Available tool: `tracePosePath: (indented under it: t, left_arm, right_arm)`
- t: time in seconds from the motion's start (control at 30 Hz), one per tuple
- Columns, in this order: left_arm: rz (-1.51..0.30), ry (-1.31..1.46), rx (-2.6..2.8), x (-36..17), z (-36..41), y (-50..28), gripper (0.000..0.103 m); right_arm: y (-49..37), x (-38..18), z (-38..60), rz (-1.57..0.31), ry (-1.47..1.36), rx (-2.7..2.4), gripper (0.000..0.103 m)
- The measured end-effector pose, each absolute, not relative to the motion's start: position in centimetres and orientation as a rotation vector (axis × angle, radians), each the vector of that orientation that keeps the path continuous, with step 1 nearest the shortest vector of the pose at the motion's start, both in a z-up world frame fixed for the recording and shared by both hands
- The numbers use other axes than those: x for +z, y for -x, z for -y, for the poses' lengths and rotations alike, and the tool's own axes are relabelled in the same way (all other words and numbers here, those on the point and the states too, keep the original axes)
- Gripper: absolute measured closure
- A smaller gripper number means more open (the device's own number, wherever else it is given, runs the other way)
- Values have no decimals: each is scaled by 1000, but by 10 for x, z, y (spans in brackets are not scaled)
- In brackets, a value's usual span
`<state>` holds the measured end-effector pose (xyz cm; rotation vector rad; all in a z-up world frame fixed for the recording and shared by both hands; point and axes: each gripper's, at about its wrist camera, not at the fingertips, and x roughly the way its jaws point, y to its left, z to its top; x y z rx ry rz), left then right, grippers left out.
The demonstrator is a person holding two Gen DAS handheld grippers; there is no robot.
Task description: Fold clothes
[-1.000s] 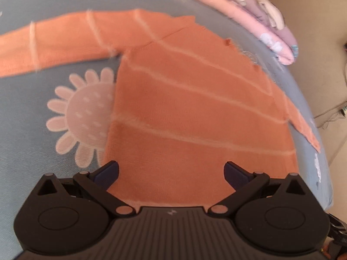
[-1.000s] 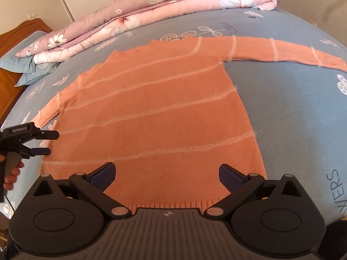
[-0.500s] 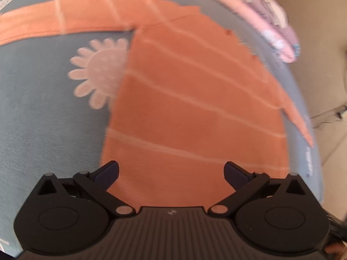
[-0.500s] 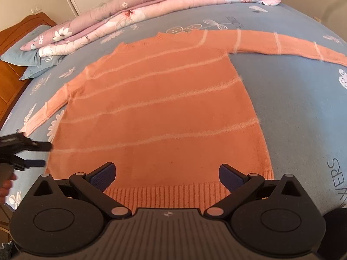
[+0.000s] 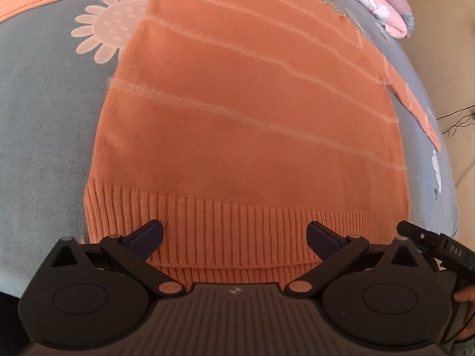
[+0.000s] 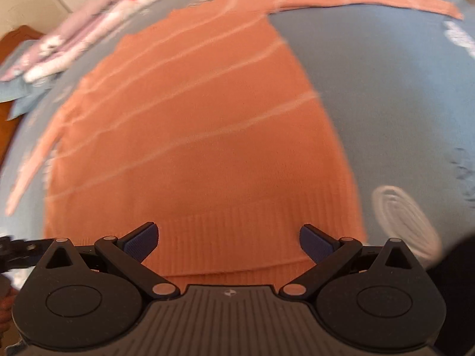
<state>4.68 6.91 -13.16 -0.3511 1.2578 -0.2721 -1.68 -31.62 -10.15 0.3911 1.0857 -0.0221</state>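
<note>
An orange knit sweater (image 5: 243,112) with thin pale stripes lies flat on a blue bedspread (image 5: 44,112), both sleeves spread outward. Its ribbed hem (image 5: 237,222) runs across just ahead of my left gripper (image 5: 234,234), which is open and hovers over the hem's left half with nothing between its fingers. In the right wrist view the same sweater (image 6: 193,136) is blurred by motion. My right gripper (image 6: 227,238) is open above the hem's (image 6: 237,237) right half, also holding nothing.
Rolled pink and lilac floral quilts (image 5: 383,3) lie along the far side of the bed. A wooden headboard (image 6: 12,38) and a blue pillow (image 6: 20,95) sit at the left. The other gripper (image 5: 439,249) shows at the right edge of the left wrist view.
Both grippers have drawn back toward the sweater's bottom and dropped closer to it; the ribbed hem now lies between the fingers in each view. Both stayed open.
</note>
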Motion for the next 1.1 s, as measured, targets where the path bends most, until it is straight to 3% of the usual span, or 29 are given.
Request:
tracePosePath:
  t: [0.17, 0.43, 1.1]
  left_arm:
    - [-1217, 280, -309, -118, -57, -41, 1]
    - [-1290, 278, -277, -133, -51, -45, 1]
    - [-1350, 192, -208, -131, -29, -52, 1]
  right_arm:
    - [22, -89, 309, -1024, -410, -38, 0]
    - [24, -94, 242, -1030, -159, 19, 0]
    - [37, -109, 245, -1049, -225, 73, 0]
